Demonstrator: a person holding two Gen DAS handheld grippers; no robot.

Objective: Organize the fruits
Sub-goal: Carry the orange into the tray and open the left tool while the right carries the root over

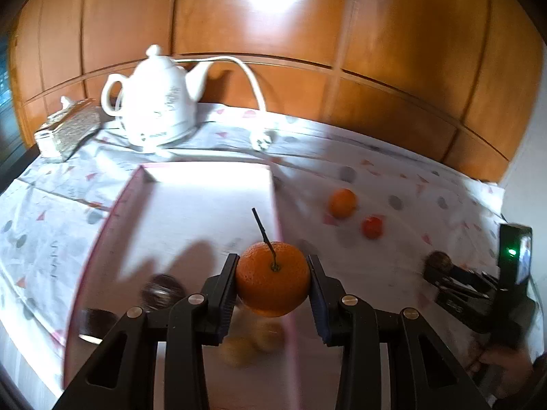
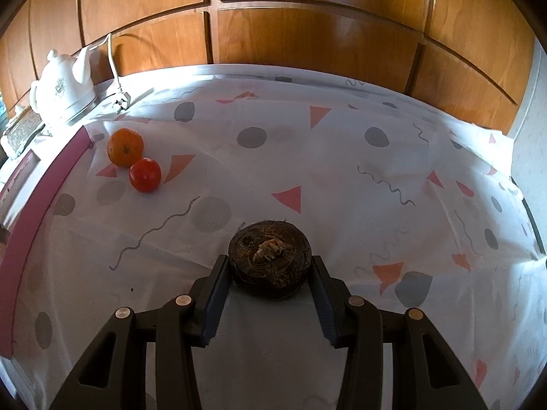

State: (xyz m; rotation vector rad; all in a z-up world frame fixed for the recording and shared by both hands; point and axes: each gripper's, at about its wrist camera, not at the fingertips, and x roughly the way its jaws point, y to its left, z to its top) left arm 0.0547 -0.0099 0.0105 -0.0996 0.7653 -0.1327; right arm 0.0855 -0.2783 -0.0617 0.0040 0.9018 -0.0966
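My left gripper (image 1: 272,278) is shut on an orange with a dark stem (image 1: 272,278) and holds it above the right rim of the pink-edged tray (image 1: 205,191). Blurred fruits lie in the tray below it: two dark round ones (image 1: 160,292) and some yellowish ones (image 1: 253,341). My right gripper (image 2: 270,266) sits around a dark brown water chestnut (image 2: 270,259) on the tablecloth, its fingers touching both sides. It also shows in the left wrist view (image 1: 439,263). A second orange (image 2: 125,147) and a red tomato (image 2: 145,174) lie on the cloth beside the tray.
A white ceramic kettle (image 1: 154,102) with a white cord and plug (image 1: 261,141) stands behind the tray. A tissue box (image 1: 66,130) sits at the far left. Wooden wall panels (image 2: 307,34) close the back. The patterned tablecloth (image 2: 376,188) covers the table.
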